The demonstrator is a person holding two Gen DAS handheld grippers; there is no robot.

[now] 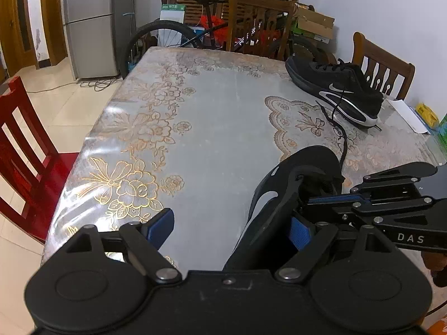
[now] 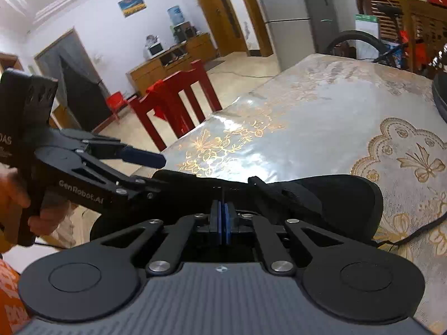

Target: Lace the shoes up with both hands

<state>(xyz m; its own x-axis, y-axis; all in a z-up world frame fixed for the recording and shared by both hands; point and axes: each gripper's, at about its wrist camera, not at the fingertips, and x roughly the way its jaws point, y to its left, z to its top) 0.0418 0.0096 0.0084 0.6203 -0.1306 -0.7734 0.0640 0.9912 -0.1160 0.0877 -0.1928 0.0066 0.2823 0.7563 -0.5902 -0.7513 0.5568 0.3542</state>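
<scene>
A black shoe (image 1: 304,164) (image 2: 343,195) lies near me on the flowered table (image 1: 212,106). My left gripper (image 1: 229,229) (image 2: 160,171) stands open, its right finger against the shoe's side and its left finger over bare cloth. My right gripper (image 1: 311,200) (image 2: 223,208) comes in from the right and is shut, with its tips at the shoe's top opening. Whether a lace is pinched between its pads cannot be made out. A second black shoe (image 1: 338,89) with a silver sole sits at the far right. A black lace (image 1: 342,142) (image 2: 419,230) trails over the table between the two shoes.
A red chair (image 1: 25,145) (image 2: 173,100) stands at the table's left edge, wooden chairs (image 1: 259,19) behind and at the right. Papers (image 1: 408,114) lie by the right edge. A bicycle (image 1: 173,33) and a fridge (image 1: 89,22) stand beyond. A hand (image 2: 16,195) holds the left gripper.
</scene>
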